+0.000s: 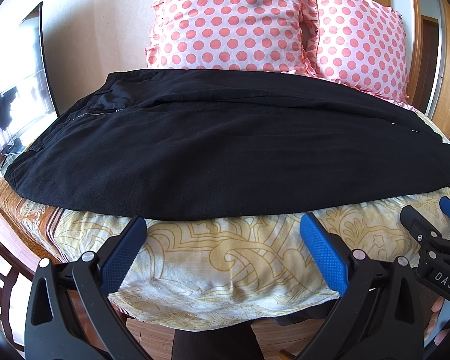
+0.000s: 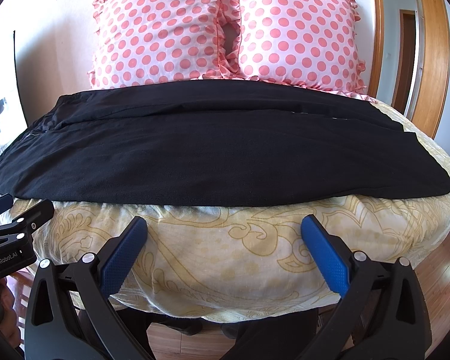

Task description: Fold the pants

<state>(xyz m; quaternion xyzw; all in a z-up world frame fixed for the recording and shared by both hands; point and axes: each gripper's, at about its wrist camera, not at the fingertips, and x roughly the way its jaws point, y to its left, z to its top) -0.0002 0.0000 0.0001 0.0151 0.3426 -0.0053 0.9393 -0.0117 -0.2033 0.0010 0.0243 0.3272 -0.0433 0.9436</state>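
Black pants [image 1: 225, 150] lie flat across the bed, waistband and zipper at the left, legs running to the right; they also show in the right wrist view [image 2: 213, 153]. My left gripper [image 1: 222, 231] is open and empty, just short of the pants' near edge. My right gripper [image 2: 223, 231] is open and empty, also just short of that edge. The right gripper shows at the right edge of the left wrist view [image 1: 429, 219]; the left gripper shows at the left edge of the right wrist view [image 2: 18, 210].
The bed has a cream and yellow patterned cover [image 1: 225, 258] [image 2: 225, 246]. Two pink polka-dot pillows [image 1: 231, 21] [image 2: 297, 30] stand behind the pants. A wooden door frame [image 2: 435, 60] is at the right. Wooden floor [image 2: 435, 285] lies below the bed's near edge.
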